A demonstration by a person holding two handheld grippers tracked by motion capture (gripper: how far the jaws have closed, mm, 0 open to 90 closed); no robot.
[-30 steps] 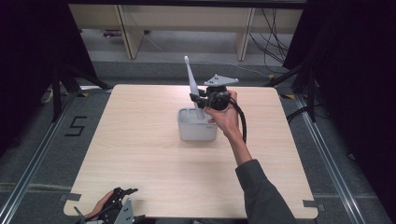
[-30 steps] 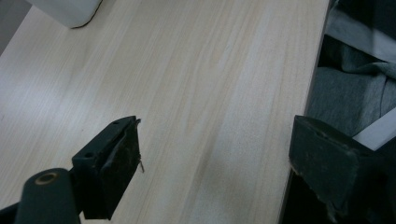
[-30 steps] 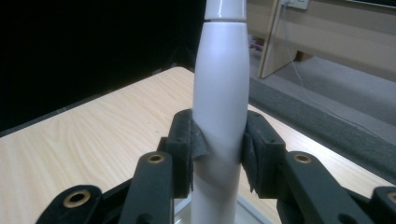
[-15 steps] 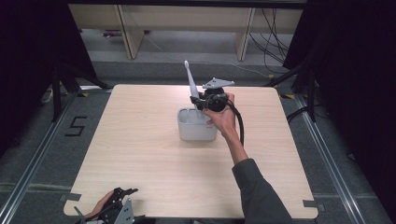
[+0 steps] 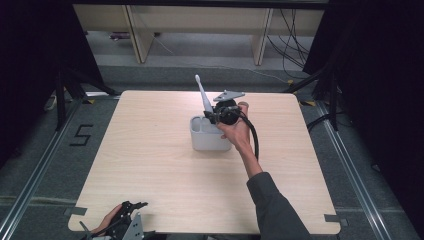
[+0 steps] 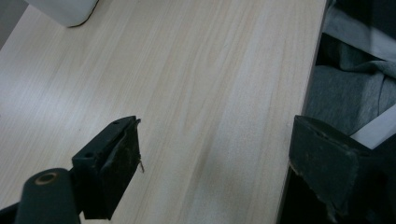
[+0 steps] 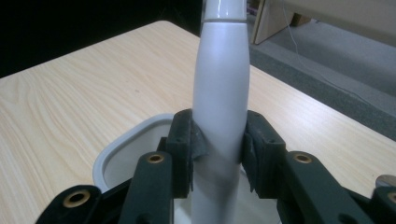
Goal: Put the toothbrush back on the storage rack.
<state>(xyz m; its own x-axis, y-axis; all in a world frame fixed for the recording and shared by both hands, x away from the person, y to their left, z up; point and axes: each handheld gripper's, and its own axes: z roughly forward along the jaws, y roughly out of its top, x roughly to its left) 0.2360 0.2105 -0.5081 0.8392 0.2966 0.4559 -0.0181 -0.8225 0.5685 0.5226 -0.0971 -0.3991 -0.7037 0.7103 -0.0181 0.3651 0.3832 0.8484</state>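
Down at the near edge of the table [image 5: 150,180], your left gripper [image 5: 131,220] is sitting low by the front-left corner, and in the left gripper view its two black jaws are standing wide apart with nothing between them, just bare wood on one side and the table's edge with grey cloth [image 6: 345,98] on the other. A rounded white corner of the holder [image 6: 65,11] is peeking in at the top of that view, well apart from those jaws.

Moving up the table, your right sleeve [image 5: 275,205] is reaching in from the bottom and your right hand [image 5: 237,131] is wrapping the body of the right gripper [image 5: 214,116], with its cable [image 5: 254,140] looping back along your wrist.

Now the middle: the right gripper is pinching the electric toothbrush [image 7: 222,93] on its thick white handle, pads pressing on both sides. You are holding it upright, tilted slightly, its lower end sitting inside the open mouth of the white holder [image 5: 210,140], its slim neck and head [image 5: 200,90] poking up above the gripper.

Farther back, beyond the table's far edge, wooden furniture legs [image 5: 135,35] and loose cables [image 5: 290,30] are lying on the grey floor.
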